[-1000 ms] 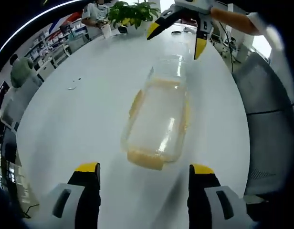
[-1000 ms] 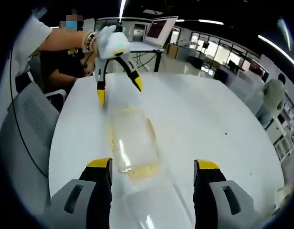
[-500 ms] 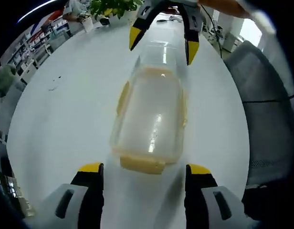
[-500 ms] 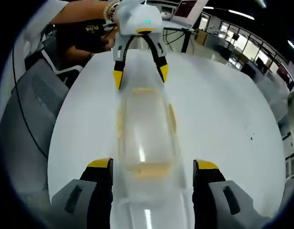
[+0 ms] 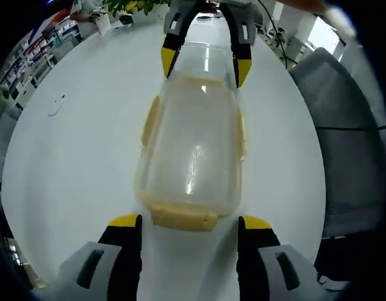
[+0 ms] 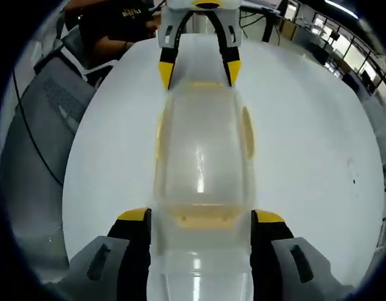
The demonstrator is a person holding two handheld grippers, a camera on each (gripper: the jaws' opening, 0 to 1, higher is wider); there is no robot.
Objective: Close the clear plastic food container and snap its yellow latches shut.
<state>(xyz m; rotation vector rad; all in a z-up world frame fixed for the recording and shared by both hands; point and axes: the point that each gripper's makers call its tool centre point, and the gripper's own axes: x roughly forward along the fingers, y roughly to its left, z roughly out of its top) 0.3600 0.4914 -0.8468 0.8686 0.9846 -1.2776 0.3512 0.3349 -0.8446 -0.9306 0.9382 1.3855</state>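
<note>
A clear plastic container [image 5: 192,150] lies lengthwise on the white table [image 5: 74,163], with pale yellow latches [image 5: 182,216] on its ends and sides. My left gripper [image 5: 190,229] is open, its jaws flanking the container's near end latch. At the far end my right gripper [image 5: 205,61] is open too, its yellow tips on either side of that end. In the right gripper view the container [image 6: 202,150] runs up the middle. My right gripper [image 6: 205,218] straddles its near end, where a clear flat part [image 6: 199,276] lies between the jaws. The left gripper [image 6: 199,70] straddles the far end.
A grey mesh chair [image 5: 349,144] stands by the table edge, also in the right gripper view [image 6: 52,125]. Potted plants [image 5: 133,6] sit at the table's far side. A small object [image 5: 55,108] lies on the table. A person's dark sleeve [image 6: 114,28] is behind the left gripper.
Both grippers have closed in on the container from opposite ends. A second ago they hung well short of it; now their open jaws flank its two ends. The container has stayed put.
</note>
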